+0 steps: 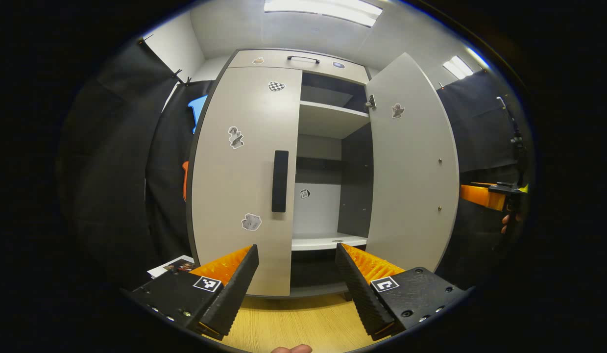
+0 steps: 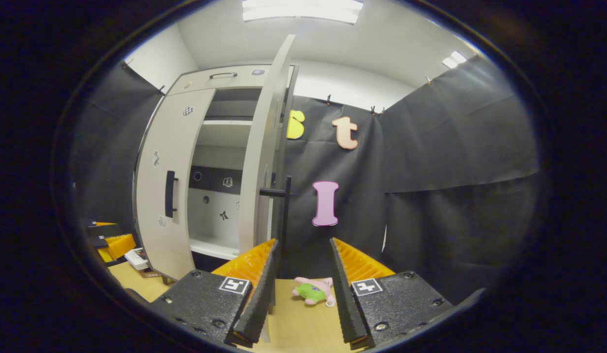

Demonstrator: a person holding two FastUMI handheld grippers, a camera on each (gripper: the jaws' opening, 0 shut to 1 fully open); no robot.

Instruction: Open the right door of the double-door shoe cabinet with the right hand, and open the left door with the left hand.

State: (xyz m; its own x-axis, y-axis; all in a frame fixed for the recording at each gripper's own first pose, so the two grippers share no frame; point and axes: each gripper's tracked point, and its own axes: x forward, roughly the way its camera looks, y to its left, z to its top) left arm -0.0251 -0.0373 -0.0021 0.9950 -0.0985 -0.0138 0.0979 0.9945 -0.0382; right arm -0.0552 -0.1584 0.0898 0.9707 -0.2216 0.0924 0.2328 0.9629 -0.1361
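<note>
The pale grey shoe cabinet (image 1: 303, 59) stands straight ahead in the left gripper view. Its left door (image 1: 239, 171) is closed, with a black vertical handle (image 1: 279, 180) on it. The right door (image 1: 413, 162) stands swung wide open, baring the shelves (image 1: 327, 117). My left gripper (image 1: 296, 246) is open, a short way in front of the cabinet, below the left door's handle. In the right gripper view the right door (image 2: 261, 162) is seen edge-on with its black handle (image 2: 283, 196). My right gripper (image 2: 303, 240) is open just below that handle, holding nothing.
A pink and green plush toy (image 2: 314, 290) lies on the wooden floor (image 2: 293, 318) ahead of the right gripper. A magazine (image 1: 173, 265) lies on the floor left of the cabinet. The right gripper (image 1: 487, 195), held by a hand, shows past the open door.
</note>
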